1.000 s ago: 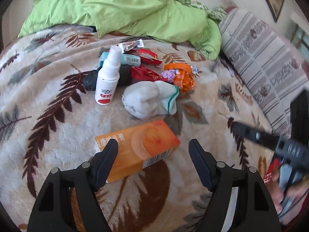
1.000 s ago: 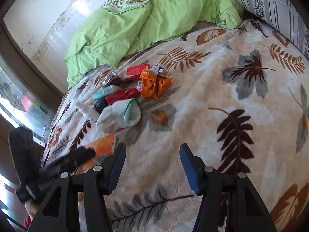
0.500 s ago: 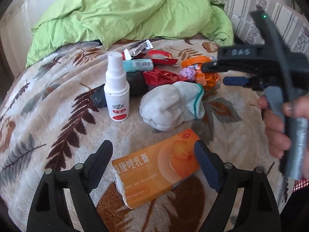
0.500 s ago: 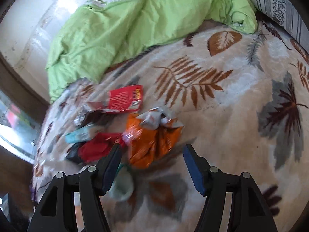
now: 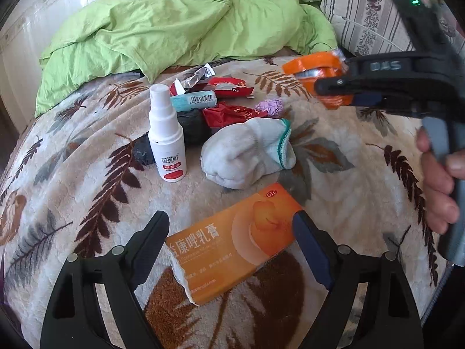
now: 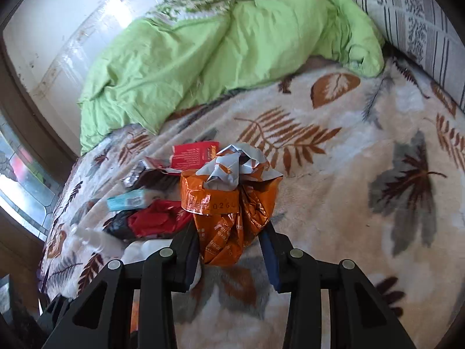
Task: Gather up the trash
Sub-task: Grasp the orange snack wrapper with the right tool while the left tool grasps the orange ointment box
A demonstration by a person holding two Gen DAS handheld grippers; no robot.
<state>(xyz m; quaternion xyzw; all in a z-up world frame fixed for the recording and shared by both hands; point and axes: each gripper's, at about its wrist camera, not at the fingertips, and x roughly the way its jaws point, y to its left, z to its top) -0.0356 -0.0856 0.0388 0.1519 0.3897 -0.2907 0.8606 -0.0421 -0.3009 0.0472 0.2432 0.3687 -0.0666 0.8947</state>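
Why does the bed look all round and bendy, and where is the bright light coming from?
Both wrist views use fisheye lenses, so the leaf-print blanket bulges and the corners go dark. In the right wrist view, daylight washes out the wall behind the green duvet, and the window at the left edge is blurry. The left wrist view is sharp in the middle.

1. A leaf-patterned blanket (image 5: 87,174) covers the bed and spreads under and beyond both pairs of jaws.
2. A crumpled green duvet (image 6: 232,58) lies far ahead of the jaws, along the bed's far edge against the pale wall (image 6: 58,14).
3. A grey-striped pillow (image 6: 421,23) sits ahead and to the right of the right jaws, touching the duvet's end.
4. A white spray bottle (image 5: 167,133) stands upright ahead and slightly left of the left jaws.
5. A white sock (image 5: 247,154) with a green-trimmed cuff lies ahead of the left jaws, just right of the bottle.
6. A window (image 6: 20,180) shows far left of the right jaws.
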